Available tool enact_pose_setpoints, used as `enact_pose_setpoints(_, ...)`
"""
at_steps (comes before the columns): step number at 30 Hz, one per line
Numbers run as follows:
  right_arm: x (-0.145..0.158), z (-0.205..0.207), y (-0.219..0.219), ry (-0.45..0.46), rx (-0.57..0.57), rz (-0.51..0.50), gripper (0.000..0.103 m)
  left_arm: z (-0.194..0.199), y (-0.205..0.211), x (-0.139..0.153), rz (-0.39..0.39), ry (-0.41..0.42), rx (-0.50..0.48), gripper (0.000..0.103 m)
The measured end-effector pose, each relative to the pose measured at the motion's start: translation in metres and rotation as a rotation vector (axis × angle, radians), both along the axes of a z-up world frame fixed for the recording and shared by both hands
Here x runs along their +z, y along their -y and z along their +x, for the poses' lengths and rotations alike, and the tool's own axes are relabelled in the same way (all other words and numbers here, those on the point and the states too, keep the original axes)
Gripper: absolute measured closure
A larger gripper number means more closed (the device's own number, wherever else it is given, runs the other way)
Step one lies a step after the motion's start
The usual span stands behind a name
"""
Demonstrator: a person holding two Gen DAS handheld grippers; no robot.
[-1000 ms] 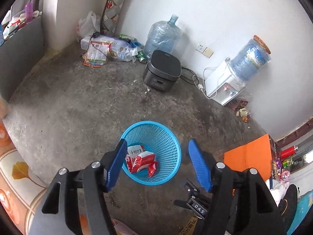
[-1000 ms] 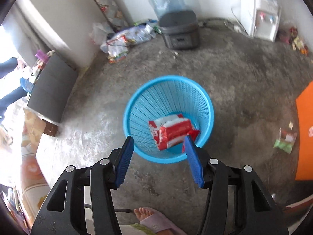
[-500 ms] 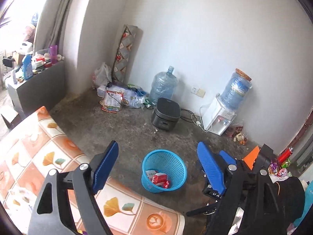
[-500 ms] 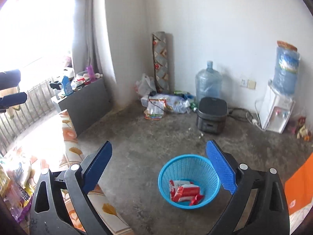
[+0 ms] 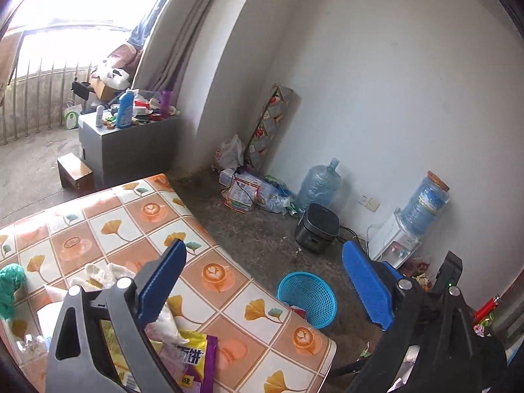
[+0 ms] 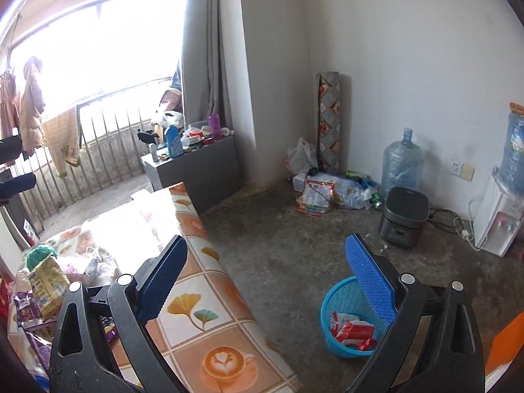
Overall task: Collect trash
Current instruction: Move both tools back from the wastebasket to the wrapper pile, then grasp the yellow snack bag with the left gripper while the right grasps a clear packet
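The blue mesh basket (image 5: 308, 294) (image 6: 340, 344) stands on the concrete floor beside the table and holds red-and-white packs (image 6: 350, 327). A purple-and-yellow snack wrapper (image 5: 193, 360), crumpled white paper (image 5: 98, 271) and a yellow snack bag (image 6: 46, 285) lie on the table's patterned cloth (image 5: 229, 294) (image 6: 196, 294). My left gripper (image 5: 262, 252) hovers over the table edge, its jaws opening with nothing between them. Held above the table edge and the basket, my right gripper (image 6: 266, 242) is open and empty.
Along the far wall are a black rice cooker (image 5: 316, 227), a water jug (image 5: 317, 183), a white dispenser (image 5: 396, 242) and a heap of bags (image 5: 252, 191). A grey cabinet (image 5: 131, 144) crowded with bottles stands by the balcony rail. An orange sheet (image 6: 504, 344) lies at right.
Both grippers rose and drew back from above the basket, bringing the table into view. Their jaws widened. The packs stay in the basket.
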State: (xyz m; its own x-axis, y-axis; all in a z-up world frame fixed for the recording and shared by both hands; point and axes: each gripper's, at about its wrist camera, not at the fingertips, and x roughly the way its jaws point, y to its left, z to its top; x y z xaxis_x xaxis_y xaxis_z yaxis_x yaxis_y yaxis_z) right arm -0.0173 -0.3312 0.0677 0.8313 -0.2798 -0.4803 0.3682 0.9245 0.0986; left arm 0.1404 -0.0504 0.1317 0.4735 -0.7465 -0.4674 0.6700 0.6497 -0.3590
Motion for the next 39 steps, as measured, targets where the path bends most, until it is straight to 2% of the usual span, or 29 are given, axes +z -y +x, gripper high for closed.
enact_pose_setpoints(8,0.001,0.012,-0.02,-0.006,0.111,0.093,0.012,-0.011,-0.048,-0.007,0.044,0.018,0.076,0.009)
enact_pose_setpoints(18,-0.004,0.025,-0.045,-0.04,0.2,0.148,0.014,-0.018,-0.077,-0.014,0.035,0.019,0.11,0.009)
enact_pose_setpoints(26,-0.009,0.021,-0.03,-0.062,0.214,0.232,0.014,-0.021,-0.089,-0.024,0.055,-0.007,0.15,0.009)
enact_pose_setpoints(31,-0.017,0.027,-0.03,-0.098,0.282,0.325,0.016,-0.028,-0.106,-0.037,0.086,-0.022,0.197,0.01)
enact_pose_setpoints(35,-0.027,0.037,-0.045,-0.15,0.342,0.39,0.022,-0.032,-0.118,-0.05,0.108,-0.043,0.203,0.014)
enact_pose_setpoints(39,-0.031,0.047,-0.064,-0.181,0.406,0.466,0.03,-0.03,-0.123,-0.065,0.15,-0.079,0.212,0.026)
